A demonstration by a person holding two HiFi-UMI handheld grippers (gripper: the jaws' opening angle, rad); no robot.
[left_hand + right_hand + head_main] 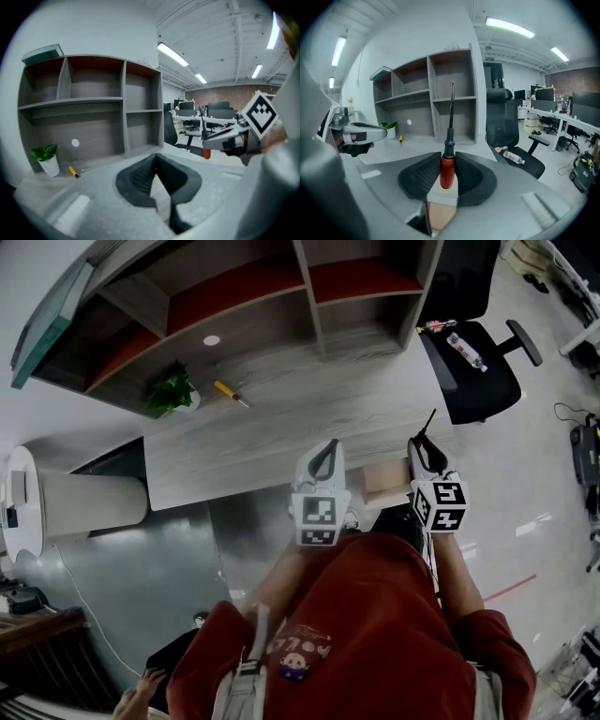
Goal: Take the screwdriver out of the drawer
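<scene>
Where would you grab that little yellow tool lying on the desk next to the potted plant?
The yellow tool lies flat on the desk, so nothing fits under it. It is probably best taken by its thicker yellow handle, coming straight down from above with the jaws set across it. The potted plant stands close beside the handle end, crowding a sideways approach.

Ahead of the left claw (pixel 328 448), a grey wood-grain desk (pixel 281 432) with an open shelf unit (pixel 319 306) along its far edge. Further out and to that claw's left, a potted plant (pixel 171 390), a yellow-handled tool (pixel 228 392) flat on the desk just beside it. White round disc (pixel 212 340) on the shelf's back panel. Right of the right claw (pixel 419 448), a black office chair (pixel 478 371), a plastic bottle (pixel 466 351) lying on its seat
</scene>
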